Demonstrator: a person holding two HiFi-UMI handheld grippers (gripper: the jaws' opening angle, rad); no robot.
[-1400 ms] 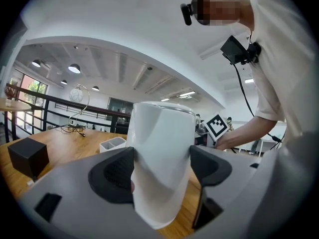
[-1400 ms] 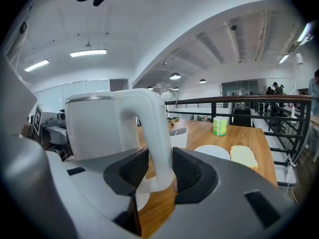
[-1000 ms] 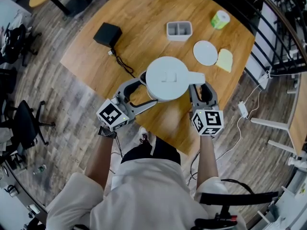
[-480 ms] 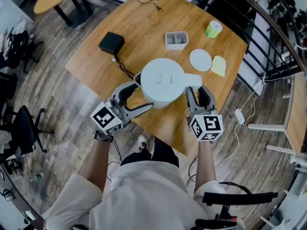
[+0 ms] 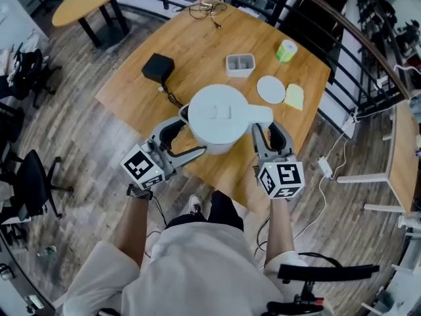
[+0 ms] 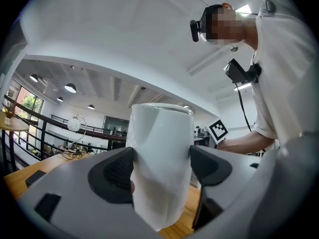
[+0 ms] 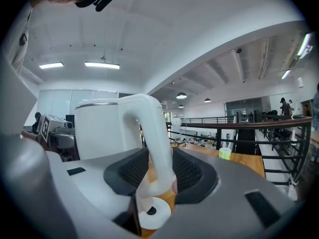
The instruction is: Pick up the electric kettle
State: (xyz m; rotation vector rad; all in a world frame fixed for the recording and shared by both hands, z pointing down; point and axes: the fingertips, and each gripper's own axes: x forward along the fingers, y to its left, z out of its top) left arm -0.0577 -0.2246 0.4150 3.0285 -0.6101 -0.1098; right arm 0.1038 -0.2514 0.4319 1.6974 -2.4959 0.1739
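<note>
The white electric kettle is held up in the air above the wooden table, between both grippers. My left gripper is shut on the kettle's body, one pad on each side. My right gripper is shut on the curved handle at the kettle's right. The round white kettle base lies on the table beyond the kettle, and shows small below the handle in the right gripper view.
On the table lie a black power adapter with its cord, a white two-compartment tray, a green tape roll, a yellow pad and cables at the far edge. A railing runs along the right.
The kettle and both grippers have risen further from the table; the table and its objects look smaller and farther. The grips on body and handle are unchanged.
</note>
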